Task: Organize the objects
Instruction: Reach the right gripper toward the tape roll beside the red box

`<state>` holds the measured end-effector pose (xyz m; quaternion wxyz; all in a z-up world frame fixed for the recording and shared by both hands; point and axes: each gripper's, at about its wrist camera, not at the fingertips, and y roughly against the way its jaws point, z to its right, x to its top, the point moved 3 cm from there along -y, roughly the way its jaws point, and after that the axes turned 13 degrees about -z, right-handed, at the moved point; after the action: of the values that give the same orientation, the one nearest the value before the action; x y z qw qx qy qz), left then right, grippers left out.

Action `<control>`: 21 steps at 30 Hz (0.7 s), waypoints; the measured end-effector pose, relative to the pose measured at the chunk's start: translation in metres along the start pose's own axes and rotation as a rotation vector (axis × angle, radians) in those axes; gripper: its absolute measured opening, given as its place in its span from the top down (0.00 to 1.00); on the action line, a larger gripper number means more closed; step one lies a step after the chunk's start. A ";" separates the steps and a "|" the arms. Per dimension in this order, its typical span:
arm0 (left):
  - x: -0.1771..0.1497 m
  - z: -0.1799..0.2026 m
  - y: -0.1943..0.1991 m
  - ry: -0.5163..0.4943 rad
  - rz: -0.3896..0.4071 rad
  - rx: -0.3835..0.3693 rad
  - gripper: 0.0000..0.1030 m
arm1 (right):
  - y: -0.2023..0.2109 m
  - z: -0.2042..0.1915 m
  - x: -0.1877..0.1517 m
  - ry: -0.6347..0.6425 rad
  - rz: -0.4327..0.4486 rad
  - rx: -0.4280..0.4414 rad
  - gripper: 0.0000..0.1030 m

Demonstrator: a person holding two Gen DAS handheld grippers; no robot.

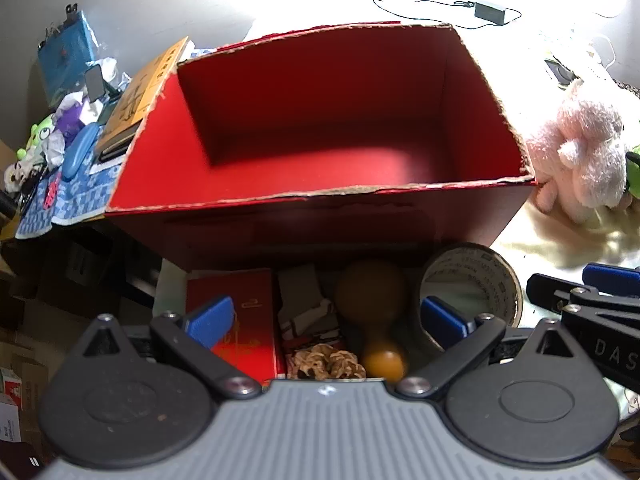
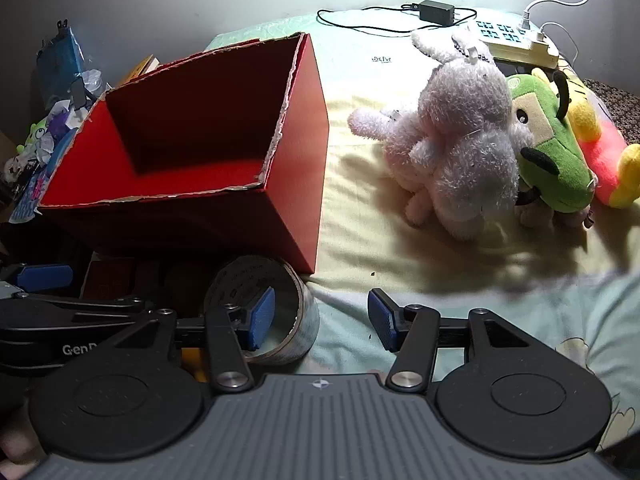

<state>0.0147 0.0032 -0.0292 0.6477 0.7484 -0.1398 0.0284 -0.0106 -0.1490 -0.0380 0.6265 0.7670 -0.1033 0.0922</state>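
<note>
The open red cardboard box (image 1: 320, 152) stands mouth-up on the pale yellow bedsheet (image 2: 360, 216), its long axis left to right. The fluffy pink plush toy (image 2: 452, 140) lies right of it. Before it, a tape roll (image 2: 264, 312) stands tilted. The left gripper (image 1: 326, 320) and right gripper (image 2: 320, 318) gape wide, holding nothing.

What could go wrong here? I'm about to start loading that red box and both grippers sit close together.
The left gripper and right gripper are both open and nearly side by side, so they may well collide when reaching.

The tape roll sits right at the right gripper's inner finger; a careless move could knock it.

The red box rests on soft bedding, so pushing its wall might tip or slide it.
</note>
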 end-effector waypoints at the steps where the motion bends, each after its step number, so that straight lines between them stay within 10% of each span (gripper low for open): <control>1: 0.000 0.000 0.000 -0.002 0.000 -0.001 0.02 | 0.000 0.000 -0.001 -0.005 -0.004 0.002 0.46; 21: -0.001 -0.006 -0.012 -0.038 -0.036 -0.002 0.02 | -0.011 0.002 -0.005 -0.057 -0.028 0.033 0.49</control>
<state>0.0174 0.0108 -0.0406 0.6461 0.7505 -0.1388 0.0023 -0.0120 -0.1491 -0.0499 0.6117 0.7810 -0.1089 0.0633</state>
